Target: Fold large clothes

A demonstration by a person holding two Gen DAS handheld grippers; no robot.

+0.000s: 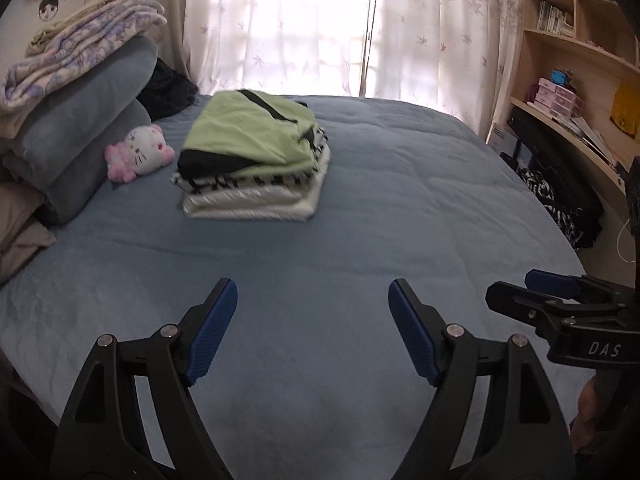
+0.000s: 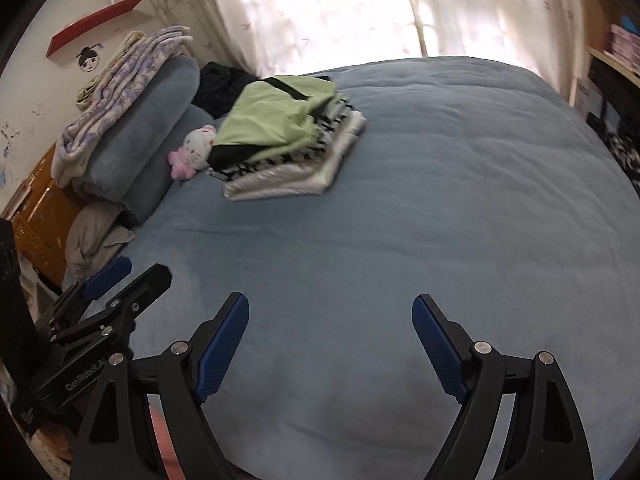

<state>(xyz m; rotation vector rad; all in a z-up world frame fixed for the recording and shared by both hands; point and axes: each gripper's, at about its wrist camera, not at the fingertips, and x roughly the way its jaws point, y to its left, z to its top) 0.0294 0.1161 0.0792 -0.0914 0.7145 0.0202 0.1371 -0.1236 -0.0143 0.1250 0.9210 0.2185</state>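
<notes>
One stack of folded clothes [image 1: 252,160], three garments visible: green-and-black, black-and-white patterned, white. One pink-and-white plush cat toy [image 1: 138,152]. Two rolled blue blankets [image 1: 88,120].

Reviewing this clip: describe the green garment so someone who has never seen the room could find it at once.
Start at the blue bed in front of the curtained window. Toward its head end, right of the pink-and-white plush cat, sits a stack of folded clothes. The green garment is its top layer, pale green with black trim, above a black-and-white patterned piece and a white one.
</notes>
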